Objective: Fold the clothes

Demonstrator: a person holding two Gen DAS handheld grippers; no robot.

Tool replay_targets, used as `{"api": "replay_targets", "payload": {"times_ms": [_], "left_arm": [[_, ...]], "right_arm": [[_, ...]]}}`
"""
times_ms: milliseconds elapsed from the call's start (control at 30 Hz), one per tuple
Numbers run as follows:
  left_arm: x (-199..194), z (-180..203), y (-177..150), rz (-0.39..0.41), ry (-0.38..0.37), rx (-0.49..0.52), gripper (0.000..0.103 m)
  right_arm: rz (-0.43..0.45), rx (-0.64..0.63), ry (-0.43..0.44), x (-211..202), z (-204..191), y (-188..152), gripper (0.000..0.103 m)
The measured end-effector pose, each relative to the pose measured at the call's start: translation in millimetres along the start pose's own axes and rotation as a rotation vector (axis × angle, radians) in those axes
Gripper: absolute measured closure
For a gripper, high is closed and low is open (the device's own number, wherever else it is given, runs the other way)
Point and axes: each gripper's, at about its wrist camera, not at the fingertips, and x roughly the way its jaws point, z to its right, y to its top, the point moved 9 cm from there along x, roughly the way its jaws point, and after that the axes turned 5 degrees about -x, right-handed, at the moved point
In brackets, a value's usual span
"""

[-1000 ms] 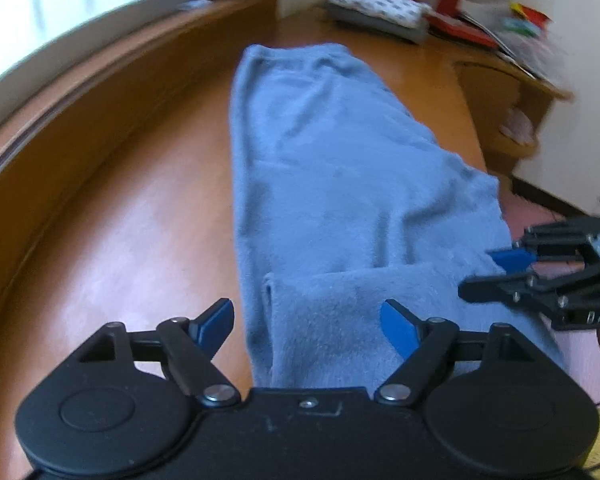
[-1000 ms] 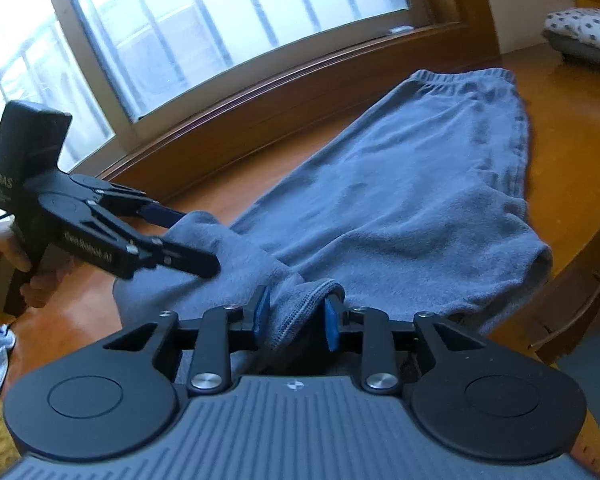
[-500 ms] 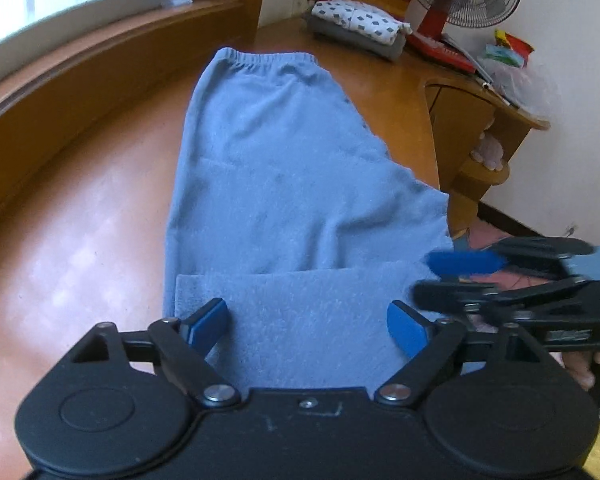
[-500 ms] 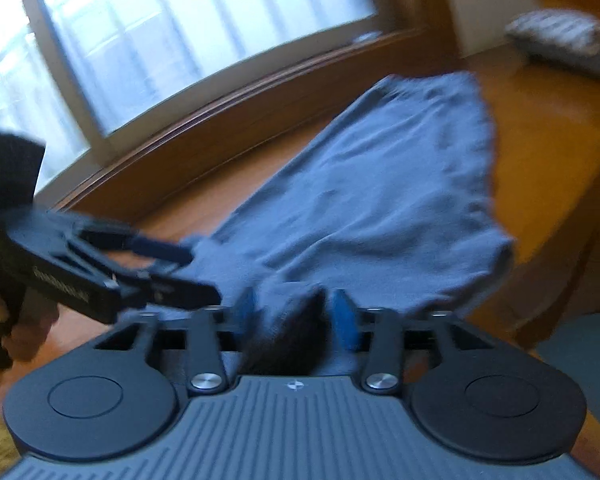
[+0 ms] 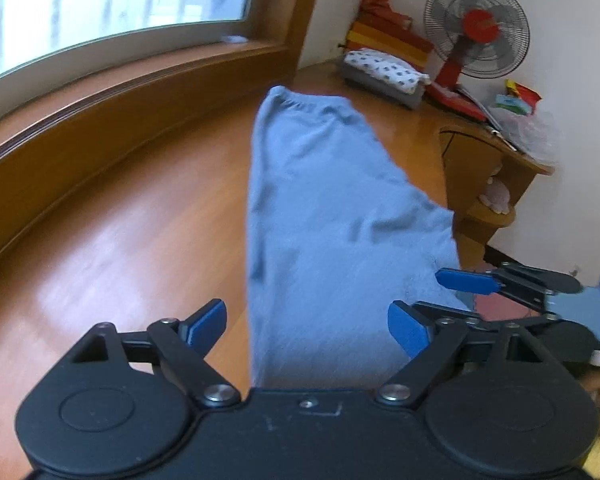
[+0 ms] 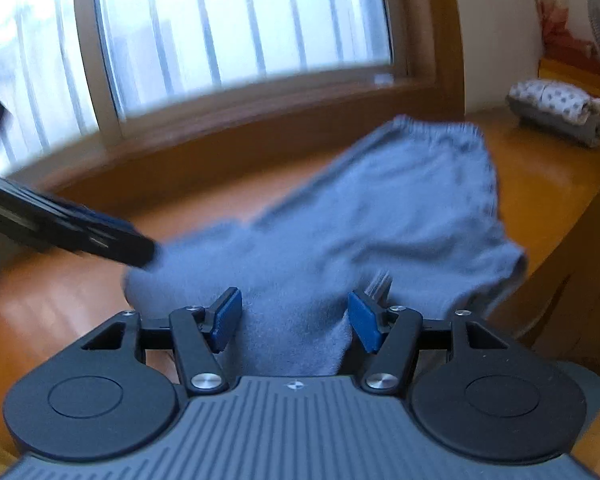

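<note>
The left gripper (image 5: 306, 320) stands with its blue-padded jaws spread wide; the near end of the soft blue fleece trousers (image 5: 332, 216) lies between and below them, and neither pad presses on the cloth. The right gripper (image 6: 296, 318) has its jaws parted to a middling width, with a fold of the same trousers (image 6: 364, 216) rising between the pads; the cloth looks close to both, but the pads do not pinch it. In the left wrist view the right gripper (image 5: 440, 300) reaches in from the right, its two blue pads apart at the garment's right edge. In the right wrist view the left gripper enters blurred from the left, its dark tip just at the cloth's near-left corner.

The trousers stretch away across the glossy orange-brown wooden surface (image 5: 120, 248), elastic waistband at the far end. Beyond lie a folded spotted white-and-grey cloth bundle (image 5: 384, 70) and a grey-caged electric fan with a red hub (image 5: 478, 26).
</note>
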Motion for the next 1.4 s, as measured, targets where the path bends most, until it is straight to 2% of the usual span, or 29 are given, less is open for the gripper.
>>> {"api": "replay_targets", "payload": {"times_ms": [200, 333, 500, 600, 733, 900, 1067, 1267, 1333, 1400], "left_arm": [[-13.2, -14.8, -13.7, 0.013, 0.095, 0.060, 0.016], [-15.2, -17.6, -21.8, 0.007, 0.066, 0.056, 0.015], [-1.2, -11.0, -28.6, -0.041, 0.048, 0.130, 0.015], [9.0, -4.3, -34.2, -0.080, 0.019, 0.180, 0.015], [18.5, 3.8, -43.3, -0.110, -0.013, 0.232, 0.015], [25.9, 5.1, -46.6, -0.111, -0.035, 0.224, 0.015], [33.7, 4.8, -45.6, -0.103, -0.043, 0.248, 0.015], [46.2, 10.4, -48.5, -0.103, -0.051, 0.311, 0.016], [51.2, 12.6, -48.6, -0.088, -0.030, 0.362, 0.017], [54.2, 14.9, -46.0, -0.064, -0.038, 0.393, 0.023]], "right_arm": [[0.008, 0.012, -0.032, -3.9, 5.2, 5.2, 0.038], [0.042, 0.032, -0.054, -24.4, 9.6, 8.4, 0.036], [0.082, 0.047, -0.114, -51.6, 9.6, -3.7, 0.034], [0.090, 0.056, -0.098, -61.7, 3.5, -13.7, 0.033], [0.063, 0.002, -0.067, -59.2, -9.0, -24.7, 0.033], [0.042, -0.057, -0.036, -48.0, -19.0, -32.4, 0.034], [0.023, -0.159, -0.051, -40.6, -24.7, -43.2, 0.036], [0.008, -0.214, -0.051, -29.2, -24.3, -50.8, 0.045], [0.007, -0.223, -0.047, -23.9, -24.0, -51.3, 0.047], [0.017, -0.235, -0.049, -19.1, -24.2, -51.1, 0.050]]}}
